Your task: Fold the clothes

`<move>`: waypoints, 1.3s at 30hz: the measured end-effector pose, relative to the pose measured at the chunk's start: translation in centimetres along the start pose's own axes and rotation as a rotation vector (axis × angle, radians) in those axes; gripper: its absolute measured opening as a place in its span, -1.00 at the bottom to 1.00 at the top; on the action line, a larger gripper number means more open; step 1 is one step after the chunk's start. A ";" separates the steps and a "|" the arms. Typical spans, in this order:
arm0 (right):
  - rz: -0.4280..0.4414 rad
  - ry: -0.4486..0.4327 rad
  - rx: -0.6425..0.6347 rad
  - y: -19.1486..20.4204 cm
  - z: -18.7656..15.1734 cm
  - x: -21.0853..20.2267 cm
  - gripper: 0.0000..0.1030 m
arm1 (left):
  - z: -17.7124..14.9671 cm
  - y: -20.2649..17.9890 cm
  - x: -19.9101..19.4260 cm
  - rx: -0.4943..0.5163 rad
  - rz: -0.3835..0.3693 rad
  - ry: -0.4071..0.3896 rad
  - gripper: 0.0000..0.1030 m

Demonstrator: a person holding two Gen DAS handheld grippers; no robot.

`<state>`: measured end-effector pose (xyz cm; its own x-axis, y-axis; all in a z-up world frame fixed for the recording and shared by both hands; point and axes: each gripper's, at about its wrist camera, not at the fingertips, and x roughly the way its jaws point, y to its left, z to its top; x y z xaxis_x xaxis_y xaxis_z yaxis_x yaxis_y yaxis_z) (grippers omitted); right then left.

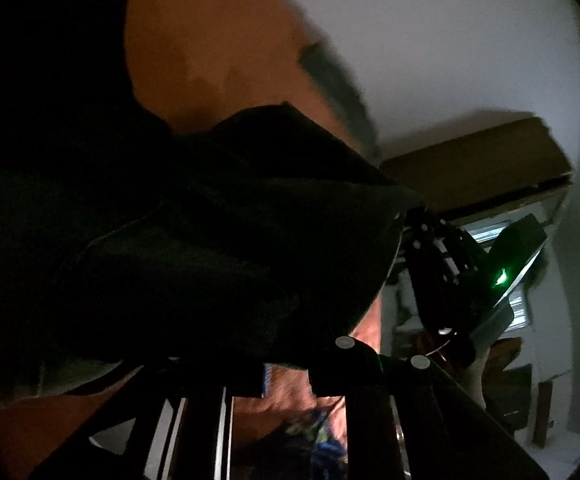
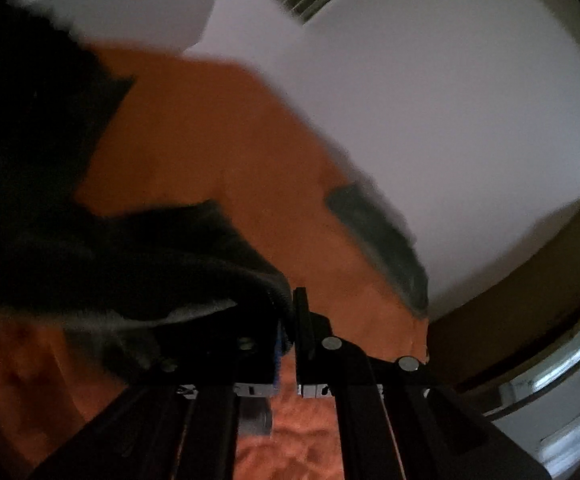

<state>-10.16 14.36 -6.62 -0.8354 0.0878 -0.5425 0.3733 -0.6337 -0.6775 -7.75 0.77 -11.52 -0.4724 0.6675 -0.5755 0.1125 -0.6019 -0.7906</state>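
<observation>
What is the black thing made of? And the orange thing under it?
The black garment looks like soft matte knit cloth: it droops in folds, with a ribbed edge at the right gripper. The orange surface looks like matte fabric, perhaps a bedcover; blur leaves it uncertain.

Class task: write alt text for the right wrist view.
The right gripper is shut on the edge of a dark garment, lifted above an orange cloth surface. White wall and a cardboard box lie beyond, blurred.
</observation>
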 end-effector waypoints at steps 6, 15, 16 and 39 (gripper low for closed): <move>0.115 0.175 0.125 0.4 -3.4 3.2 -0.54 | -1.1 -1.9 -3.0 0.010 -0.009 -0.028 -0.45; 0.175 0.156 0.280 -3.1 -1.5 2.4 -0.19 | 4.2 -1.3 -14.5 0.110 0.116 -0.329 0.23; 0.188 0.138 0.305 -3.1 -1.1 1.8 -0.16 | 4.8 0.2 -14.7 0.047 0.138 -0.347 0.23; 0.428 -0.204 -0.374 27.2 6.3 -14.2 0.42 | 6.4 13.1 -12.1 -0.444 0.310 -0.281 0.23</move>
<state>9.36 -8.94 -14.19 -0.6263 -0.2883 -0.7243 0.7791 -0.2636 -0.5688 -6.17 -18.04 -13.58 -0.5656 0.3127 -0.7631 0.6070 -0.4686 -0.6419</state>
